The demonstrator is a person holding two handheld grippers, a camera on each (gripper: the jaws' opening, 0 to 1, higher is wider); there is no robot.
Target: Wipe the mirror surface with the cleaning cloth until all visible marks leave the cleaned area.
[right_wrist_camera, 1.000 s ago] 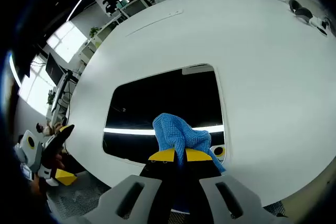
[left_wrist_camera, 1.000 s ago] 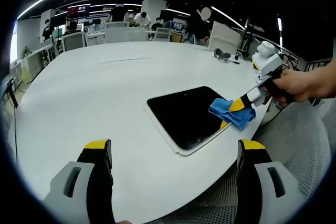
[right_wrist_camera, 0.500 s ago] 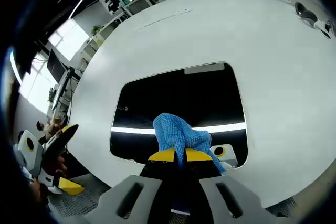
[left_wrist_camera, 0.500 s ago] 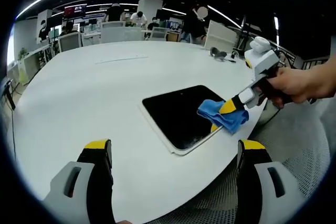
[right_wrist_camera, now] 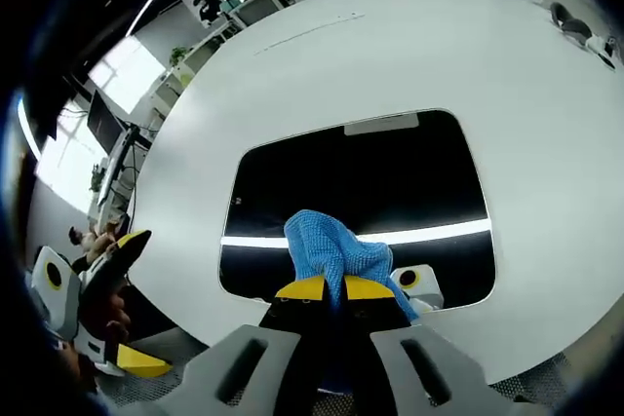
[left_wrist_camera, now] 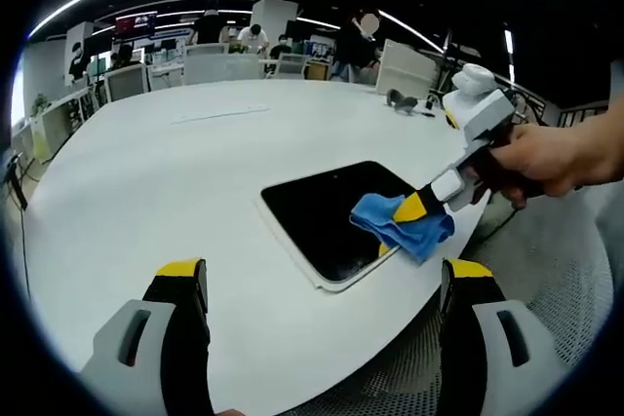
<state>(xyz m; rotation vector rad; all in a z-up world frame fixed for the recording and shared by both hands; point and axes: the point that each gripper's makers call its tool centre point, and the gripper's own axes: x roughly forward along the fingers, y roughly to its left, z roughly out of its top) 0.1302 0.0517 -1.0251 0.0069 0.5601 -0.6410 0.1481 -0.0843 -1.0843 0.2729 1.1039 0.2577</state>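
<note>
Right claw [right_wrist_camera: 327,287]: jaws closed together, pinching a blue cloth [right_wrist_camera: 331,250] between the yellow tips. In the right gripper view the cloth bunches up above the tips and lies on the near part of the mirror [right_wrist_camera: 370,172], which reads as a dark rounded rectangle with a pale frame, flat on the white table [right_wrist_camera: 507,104]. A bright light strip is reflected across the glass just behind the cloth.

Left gripper view: same claw [left_wrist_camera: 417,208] enters from the right, held by a hand [left_wrist_camera: 546,158]; cloth [left_wrist_camera: 400,224] pressed at the mirror's [left_wrist_camera: 322,211] right-hand near corner, partly overhanging the frame. Mirror sits close to the table's [left_wrist_camera: 146,172] near edge.

Left claw [left_wrist_camera: 322,289]: jaws spread wide, nothing between them, raised over the table edge, well apart from the mirror. It also appears at the lower left of the right gripper view [right_wrist_camera: 97,280].

Small dark items [left_wrist_camera: 402,101] lie at the far side of the table; desks and people beyond.
</note>
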